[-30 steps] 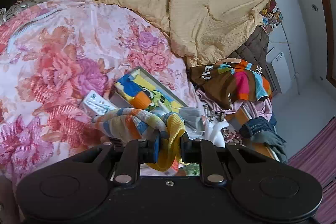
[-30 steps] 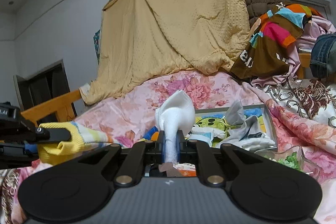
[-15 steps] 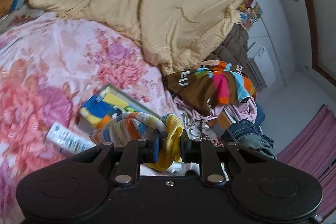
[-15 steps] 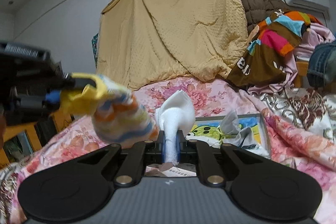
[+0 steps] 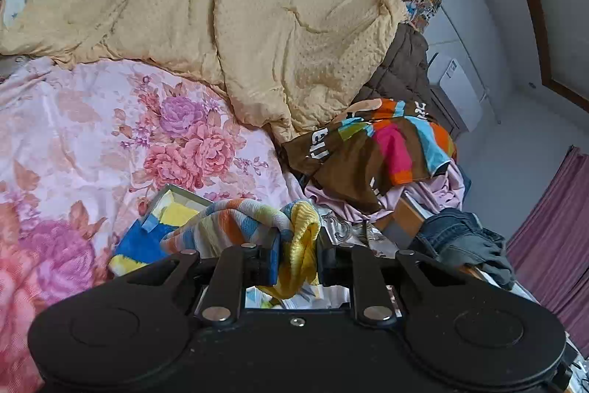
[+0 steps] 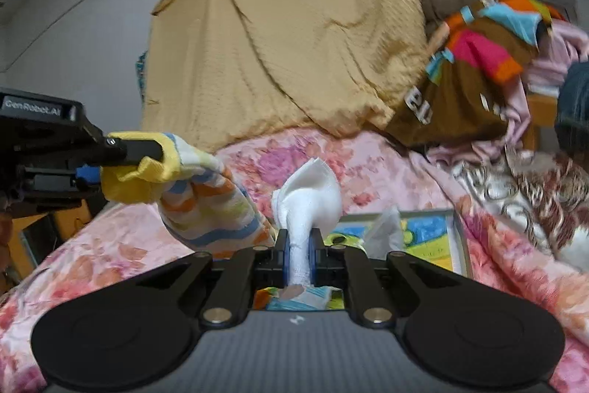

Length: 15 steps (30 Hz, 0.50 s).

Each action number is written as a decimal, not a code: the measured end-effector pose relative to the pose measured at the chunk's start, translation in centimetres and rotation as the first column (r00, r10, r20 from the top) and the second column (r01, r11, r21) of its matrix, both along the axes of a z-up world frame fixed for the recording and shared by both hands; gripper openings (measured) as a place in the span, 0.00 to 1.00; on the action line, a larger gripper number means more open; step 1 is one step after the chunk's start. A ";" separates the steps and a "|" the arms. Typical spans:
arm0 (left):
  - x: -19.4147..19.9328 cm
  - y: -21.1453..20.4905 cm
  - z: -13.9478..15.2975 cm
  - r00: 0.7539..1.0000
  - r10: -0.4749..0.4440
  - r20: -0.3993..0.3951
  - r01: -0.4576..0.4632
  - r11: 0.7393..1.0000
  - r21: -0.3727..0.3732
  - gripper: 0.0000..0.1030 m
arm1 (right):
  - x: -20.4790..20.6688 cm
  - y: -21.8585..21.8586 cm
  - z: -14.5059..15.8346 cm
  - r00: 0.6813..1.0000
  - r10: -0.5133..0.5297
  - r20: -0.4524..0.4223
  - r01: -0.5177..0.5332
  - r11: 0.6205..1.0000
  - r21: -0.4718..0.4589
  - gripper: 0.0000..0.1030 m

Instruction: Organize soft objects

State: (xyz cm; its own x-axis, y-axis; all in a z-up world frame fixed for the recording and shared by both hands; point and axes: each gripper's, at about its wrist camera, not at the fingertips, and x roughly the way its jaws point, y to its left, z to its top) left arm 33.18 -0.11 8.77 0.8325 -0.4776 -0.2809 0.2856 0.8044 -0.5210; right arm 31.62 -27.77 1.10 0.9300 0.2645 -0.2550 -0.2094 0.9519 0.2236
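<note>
Jaws of the left gripper (image 5: 296,258) are clamping the yellow cuff of a striped sock (image 5: 235,220); jaws of the right gripper (image 6: 299,255) are pinching the narrow end of a white sock (image 6: 307,199).

Both socks are hanging in the air above the floral bed (image 5: 92,120), the striped one to the left of the white one in the right wrist view.

Handling, as judged: both are appearing light, limp and not fragile. The knit is looking grippy rather than slippery, so a hold at the cuff should be serving. Unheld fabric is sagging freely, so a second hold near the toe would be needed to lay either flat.

Orientation: the striped sock's long axis is running from the left jaws down and rightward toward the right gripper, toe end lowest. The white sock's axis is running forward from its jaws, its free end flaring open.
</note>
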 end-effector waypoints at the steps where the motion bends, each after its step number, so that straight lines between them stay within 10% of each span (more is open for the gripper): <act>1: 0.9 -0.4 -0.3 1.000 -0.003 0.003 0.003 1.000 0.008 0.20 | 0.6 -0.5 -0.5 1.000 -0.004 -0.011 0.004 1.000 0.012 0.11; 15: 9.2 -5.2 -6.1 0.999 -0.002 -0.055 0.003 1.000 0.029 0.20 | 6.7 -3.5 -4.6 0.983 -0.002 -0.182 0.032 0.986 0.163 0.12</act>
